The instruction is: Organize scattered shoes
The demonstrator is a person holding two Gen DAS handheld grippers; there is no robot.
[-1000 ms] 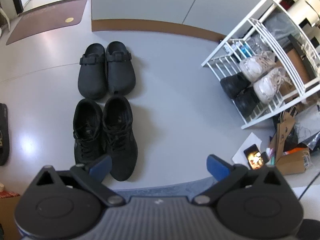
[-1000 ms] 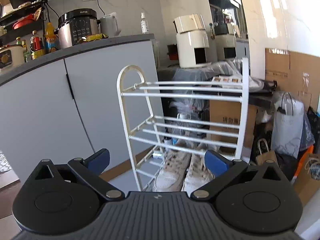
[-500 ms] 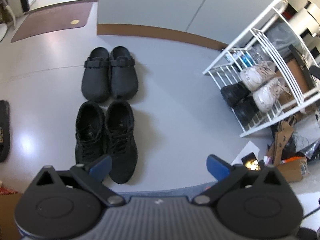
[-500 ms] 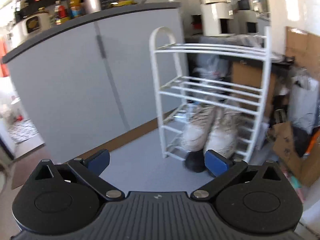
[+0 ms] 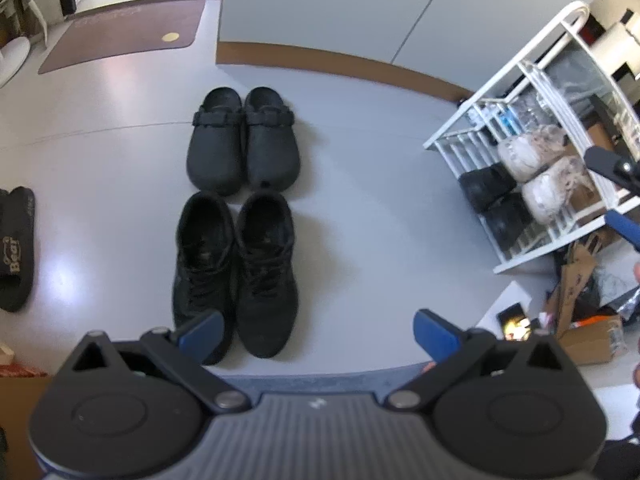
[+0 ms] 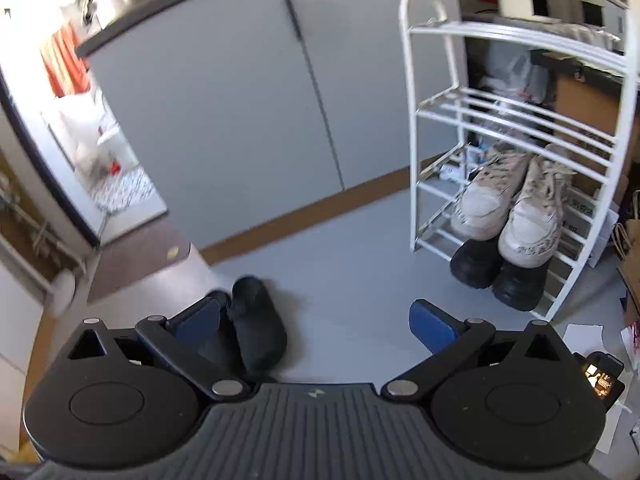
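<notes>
A: Left gripper [image 5: 318, 334] is hanging over the grey floor [image 5: 360, 208], jaws spread wide, nothing between them. Its left fingertip [image 5: 200, 332] is overlapping the toe of one sneaker in the view; contact cannot be told.

B: Shoes on the floor?

A: Two black pairs are lying in one column. Clogs [image 5: 243, 146] are sitting nearer the cabinet [image 5: 320, 4], side by side and touching. Sneakers [image 5: 236, 276] are sitting just behind them, nearer the camera, also side by side. A lone black slipper [image 5: 16, 248] is lying well apart at the left edge.

B: Right gripper?

A: Right gripper [image 6: 314, 320] is also gaping, holding nothing, and is pointing down toward the floor between the clogs [image 6: 256, 320] and the rack [image 6: 520, 152]. Its left fingertip [image 6: 198, 320] is covering part of one clog. In the left view, its blue tip is showing in front of the rack [image 5: 516, 152].

B: Rack contents?

A: White sneakers [image 6: 508, 208] are resting on a lower shelf, toes out. Black shoes [image 6: 500, 272] are sitting below them, toes also out. Upper shelves are looking bare. Bags and boxes [image 5: 588, 312] are crowding the floor beside the rack.
</notes>
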